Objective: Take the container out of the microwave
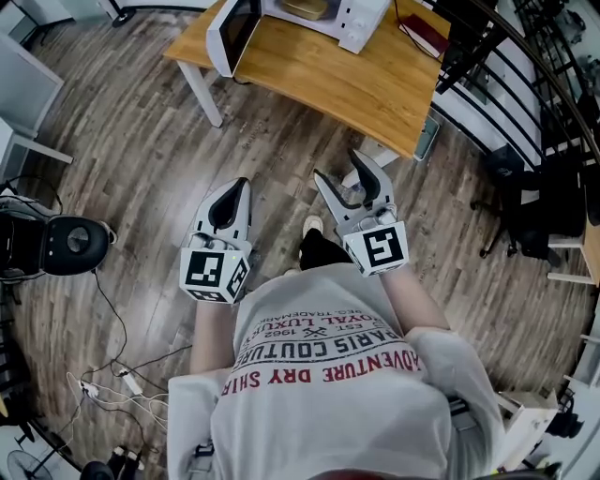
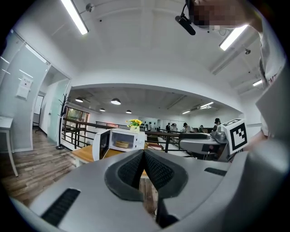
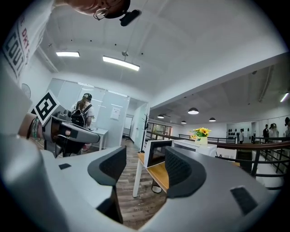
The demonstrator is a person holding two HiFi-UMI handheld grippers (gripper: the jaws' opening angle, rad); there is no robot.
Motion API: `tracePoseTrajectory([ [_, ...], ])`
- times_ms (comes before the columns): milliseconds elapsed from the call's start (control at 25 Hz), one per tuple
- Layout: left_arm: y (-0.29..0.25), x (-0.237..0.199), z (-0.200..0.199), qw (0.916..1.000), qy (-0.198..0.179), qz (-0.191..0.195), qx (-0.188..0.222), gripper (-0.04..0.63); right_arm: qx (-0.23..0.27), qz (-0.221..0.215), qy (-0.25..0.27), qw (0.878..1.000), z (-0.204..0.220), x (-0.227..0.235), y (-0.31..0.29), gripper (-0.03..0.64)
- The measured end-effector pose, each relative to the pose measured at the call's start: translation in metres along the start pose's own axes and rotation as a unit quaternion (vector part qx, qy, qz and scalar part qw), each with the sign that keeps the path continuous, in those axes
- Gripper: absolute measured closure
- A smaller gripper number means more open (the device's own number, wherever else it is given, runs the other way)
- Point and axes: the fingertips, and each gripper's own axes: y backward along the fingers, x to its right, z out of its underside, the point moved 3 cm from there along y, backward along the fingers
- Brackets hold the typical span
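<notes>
The white microwave stands on a wooden table ahead of me, its door swung open. A tan container sits inside it, and the container barely shows in the head view. Both grippers hang over the floor, well short of the table. My left gripper is shut with nothing in it; its pads meet in the left gripper view. My right gripper is open and empty, and between its pads the microwave door shows at a distance.
A dark red book lies on the table's right end and yellow flowers stand on the microwave. A black railing runs at the right. A black round stool and loose cables are on the wooden floor at the left.
</notes>
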Motion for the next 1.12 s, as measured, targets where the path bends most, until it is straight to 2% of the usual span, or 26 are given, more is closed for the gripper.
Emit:
tracePoseTrajectory([
  [280, -0.037, -0.027, 0.000, 0.9996, -0.007, -0.026, -0.012, 0.583, -0.003, -0.039, -0.018, 0.999, 0.020, 0.026, -0.054, 0.345],
  [520, -0.104, -0.067, -0.012, 0.9985, -0.012, -0.050, -0.017, 0.583, -0.010, -0.066, -0.030, 0.997, 0.035, 0.071, -0.127, 0.345],
  [880, -0.251, -0.098, -0.045, 0.9990, -0.024, -0.033, -0.019, 0.583, -0.022, -0.067, -0.044, 0.997, 0.044, 0.182, -0.223, 0.345],
  [1120, -0.317, -0.112, -0.047, 0.9989, -0.019, -0.021, -0.038, 0.583, -0.045, -0.064, -0.052, 0.996, 0.062, 0.227, -0.265, 0.345],
])
